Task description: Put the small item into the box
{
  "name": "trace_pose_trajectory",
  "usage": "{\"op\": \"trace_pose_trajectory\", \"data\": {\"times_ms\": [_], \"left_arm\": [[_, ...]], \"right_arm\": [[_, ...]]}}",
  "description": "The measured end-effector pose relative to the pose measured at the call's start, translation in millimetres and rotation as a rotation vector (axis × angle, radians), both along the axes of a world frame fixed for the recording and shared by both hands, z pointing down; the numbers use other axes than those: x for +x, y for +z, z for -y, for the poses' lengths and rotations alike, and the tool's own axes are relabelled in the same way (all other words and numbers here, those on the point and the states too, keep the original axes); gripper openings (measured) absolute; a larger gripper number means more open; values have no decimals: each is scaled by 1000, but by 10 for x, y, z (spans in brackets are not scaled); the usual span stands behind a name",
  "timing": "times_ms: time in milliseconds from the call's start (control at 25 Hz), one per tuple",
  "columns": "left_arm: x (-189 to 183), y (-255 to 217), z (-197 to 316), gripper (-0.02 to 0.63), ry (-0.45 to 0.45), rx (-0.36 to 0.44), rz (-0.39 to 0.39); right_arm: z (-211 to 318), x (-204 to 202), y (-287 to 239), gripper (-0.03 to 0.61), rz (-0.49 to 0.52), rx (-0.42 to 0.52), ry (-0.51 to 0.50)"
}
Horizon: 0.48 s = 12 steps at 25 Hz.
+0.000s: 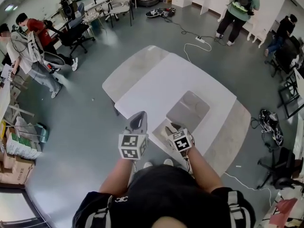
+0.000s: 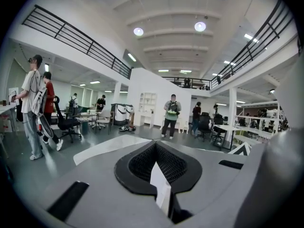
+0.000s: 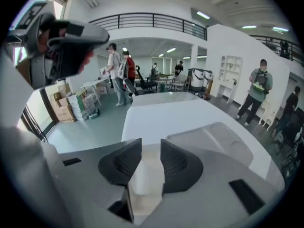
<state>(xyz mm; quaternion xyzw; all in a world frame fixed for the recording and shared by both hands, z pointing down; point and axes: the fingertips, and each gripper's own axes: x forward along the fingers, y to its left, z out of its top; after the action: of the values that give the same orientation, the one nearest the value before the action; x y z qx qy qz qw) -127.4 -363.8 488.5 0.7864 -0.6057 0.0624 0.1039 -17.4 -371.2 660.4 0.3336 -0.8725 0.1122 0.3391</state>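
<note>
A shallow grey box (image 1: 188, 109) lies on the white table (image 1: 156, 80). My right gripper (image 1: 171, 126) hovers over the table's near edge, just short of the box. In the right gripper view its jaws (image 3: 150, 144) stand a little apart, and a pale rounded small item (image 3: 145, 175) fills the gap and touches both pads. The box (image 3: 223, 139) lies ahead and to the right of them. My left gripper (image 1: 140, 114) is held up beside the right one, off the table's near left corner. Its pads (image 2: 154, 145) meet at the tip, with a thin white sliver (image 2: 160, 186) showing in the slit behind them.
A lower grey tabletop (image 1: 130, 65) juts out behind the white one on the left. People stand at the left (image 1: 28, 51) and at the far right (image 1: 240, 6). Office chairs (image 1: 71, 34), floor cables (image 1: 197, 42) and cartons (image 1: 16, 167) ring the table.
</note>
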Motion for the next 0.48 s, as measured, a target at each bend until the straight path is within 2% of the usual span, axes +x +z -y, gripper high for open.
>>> {"op": "trace_pose_trajectory", "data": {"times_ms": [480], "left_arm": [[158, -62, -22, 12, 46, 12, 3]], "right_arm": [[167, 323, -1388, 24, 329, 364, 223]]}}
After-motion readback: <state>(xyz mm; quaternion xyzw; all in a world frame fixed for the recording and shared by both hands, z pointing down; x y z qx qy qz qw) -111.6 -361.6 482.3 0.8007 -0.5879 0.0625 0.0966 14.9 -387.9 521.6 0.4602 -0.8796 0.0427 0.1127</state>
